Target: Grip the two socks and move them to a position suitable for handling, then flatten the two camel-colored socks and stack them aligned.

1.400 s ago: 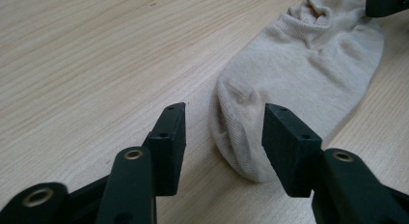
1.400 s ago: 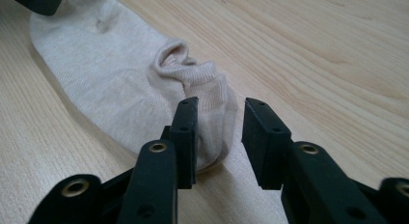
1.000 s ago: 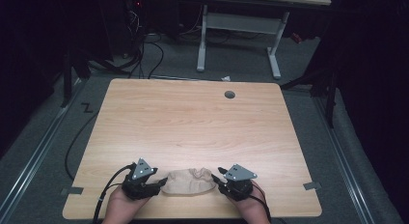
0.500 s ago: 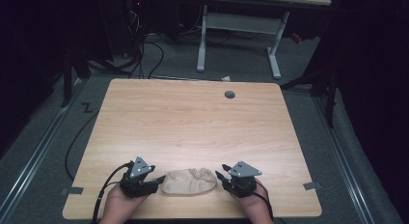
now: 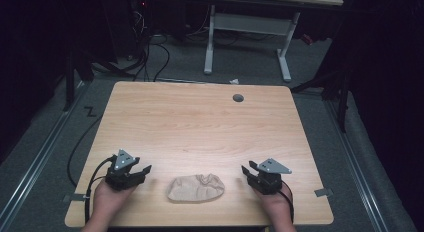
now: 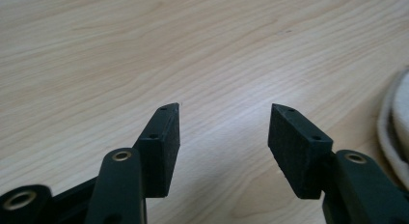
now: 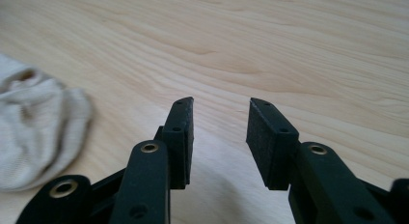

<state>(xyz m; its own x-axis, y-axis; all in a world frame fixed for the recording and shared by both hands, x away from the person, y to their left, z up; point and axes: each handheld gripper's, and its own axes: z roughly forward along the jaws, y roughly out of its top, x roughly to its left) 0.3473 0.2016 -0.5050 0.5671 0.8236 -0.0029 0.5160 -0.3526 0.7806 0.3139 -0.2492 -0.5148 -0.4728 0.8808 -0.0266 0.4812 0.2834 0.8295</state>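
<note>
A crumpled beige fabric sock (image 5: 195, 188) lies flat on your light wooden counter (image 5: 200, 127), close to the near edge and roughly midway along it. Your left tool (image 5: 145, 170) rests on the counter to the left of the sock, apart from it, jaws spread wide with bare wood between them; in the left gripper view (image 6: 223, 122) the sock's pale rim (image 6: 393, 122) sits off at the right edge. Your right tool (image 5: 246, 171) rests to the right of the sock, also clear of it, jaws parted and empty; in the right gripper view (image 7: 221, 118) the sock (image 7: 36, 132) lies to the left of the jaws. A small grey round cap (image 5: 238, 98) sits in the counter well beyond the sock, toward the far edge.
</note>
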